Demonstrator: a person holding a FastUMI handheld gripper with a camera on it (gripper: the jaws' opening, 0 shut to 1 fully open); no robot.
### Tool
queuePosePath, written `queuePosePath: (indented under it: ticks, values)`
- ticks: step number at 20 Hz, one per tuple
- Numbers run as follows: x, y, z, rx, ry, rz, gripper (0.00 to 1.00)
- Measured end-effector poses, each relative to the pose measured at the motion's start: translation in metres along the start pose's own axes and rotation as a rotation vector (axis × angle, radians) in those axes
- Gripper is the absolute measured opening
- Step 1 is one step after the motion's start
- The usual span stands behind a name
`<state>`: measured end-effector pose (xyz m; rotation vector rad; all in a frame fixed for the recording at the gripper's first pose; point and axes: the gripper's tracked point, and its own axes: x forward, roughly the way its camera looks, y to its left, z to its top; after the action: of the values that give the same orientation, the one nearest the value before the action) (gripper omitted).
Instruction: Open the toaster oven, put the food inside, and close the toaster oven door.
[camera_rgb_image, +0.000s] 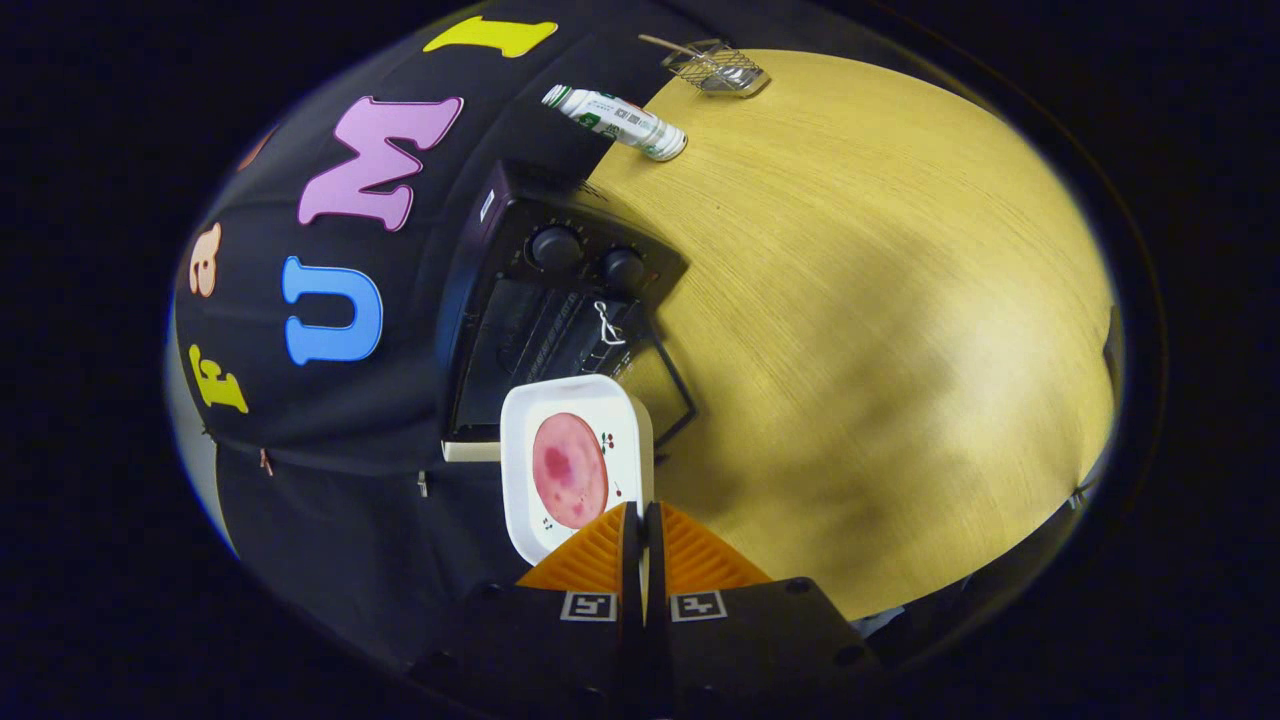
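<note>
Food (570, 470), a pink round slice, lies on a white square plate (525, 440) pinched at its edge between the gripper's (641, 520) nearly closed orange fingers, apparently just before the black toaster oven (540, 290), door (665, 385) open, on the wooden table (880, 330).

Booth interior: pale wood desk (880, 300) against black cloth wall (330, 440).

Desk surface light yellow-tan, fine grain running across, soft broad shadows near the middle and toward the near edge. Wall of black cloth hung behind the desk, creased, with a seam or fold low down. Lying on the desk close to the wall: white cylindrical bottle with green markings (615, 120), on its side. Just beyond it, at the desk's far edge: small wire-mesh rack (718, 68), a thin stick resting on it. Lighting even, from above, no hard glare.
</note>
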<state>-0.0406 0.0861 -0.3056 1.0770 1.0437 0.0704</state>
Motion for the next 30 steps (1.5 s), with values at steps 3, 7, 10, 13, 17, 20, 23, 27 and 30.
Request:
queuePosePath:
  ticks: [3, 7, 10, 13, 17, 20, 23, 27, 30]
  values:
    - [0.023, 0.015, -0.006, 0.017, -0.036, -0.004, 0.05]
    - [0.052, 0.029, 0.002, 0.077, -0.134, -0.032, 0.05]
    - [0.072, 0.038, 0.012, 0.136, -0.201, -0.048, 0.05]
    - [0.09, 0.047, 0.019, 0.193, -0.251, -0.057, 0.05]
    - [0.112, 0.055, 0.028, 0.266, -0.316, -0.071, 0.05]
    - [0.13, 0.061, 0.039, 0.341, -0.361, -0.085, 0.05]
    - [0.144, 0.063, 0.049, 0.411, -0.396, -0.1, 0.05]
    - [0.158, 0.067, 0.058, 0.46, -0.429, -0.102, 0.05]
    - [0.167, 0.07, 0.064, 0.473, -0.451, -0.1, 0.05]
